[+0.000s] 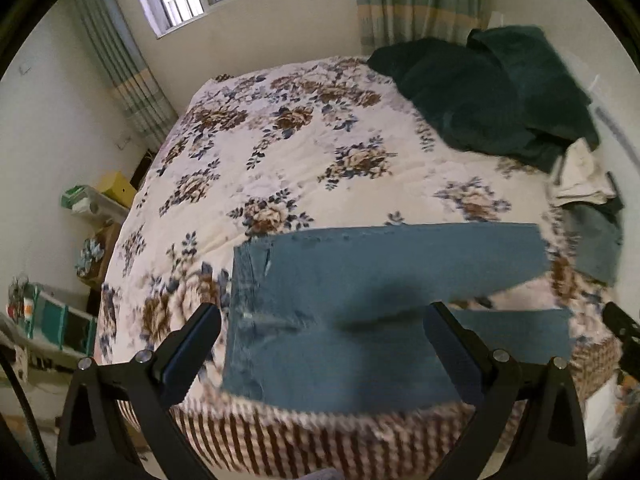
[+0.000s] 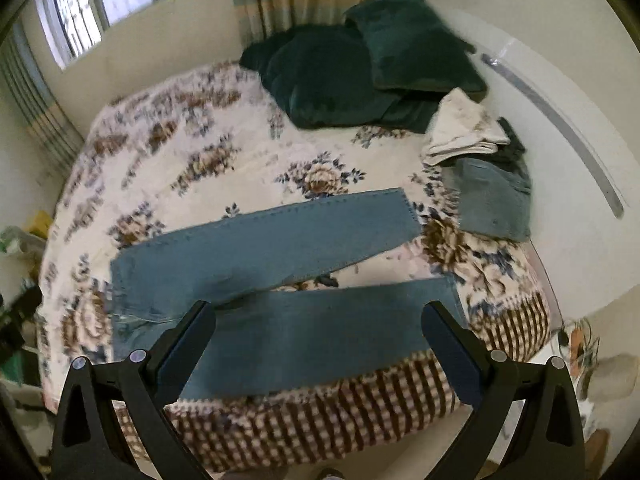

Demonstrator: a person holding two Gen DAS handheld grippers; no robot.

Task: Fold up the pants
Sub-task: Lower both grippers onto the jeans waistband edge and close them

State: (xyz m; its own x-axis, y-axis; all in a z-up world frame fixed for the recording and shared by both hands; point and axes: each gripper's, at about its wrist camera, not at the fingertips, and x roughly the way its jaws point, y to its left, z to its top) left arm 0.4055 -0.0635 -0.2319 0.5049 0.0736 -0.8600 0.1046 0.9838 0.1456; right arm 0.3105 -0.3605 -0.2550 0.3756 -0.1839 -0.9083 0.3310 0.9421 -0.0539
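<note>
Blue jeans (image 1: pixel 360 300) lie flat near the front edge of the floral bed cover (image 1: pixel 280 152), waistband to the left, both legs running right and spread apart. In the right wrist view the same jeans (image 2: pixel 280 280) show the far leg angling up to the right and the near leg along the bed edge. My left gripper (image 1: pixel 326 312) hovers open over the crotch and near leg, holding nothing. My right gripper (image 2: pixel 320 312) is open above the near leg, also with nothing between its fingers. The right gripper's black frame (image 1: pixel 624 328) shows at the left view's right edge.
Dark green pillows and blanket (image 2: pixel 360 64) lie at the bed's far right. A stack of folded clothes (image 2: pixel 480 168), white on top and blue-grey below, sits at the right edge. Shelves with clutter (image 1: pixel 80 260) stand left of the bed. A checked bed skirt (image 2: pixel 320 408) hangs in front.
</note>
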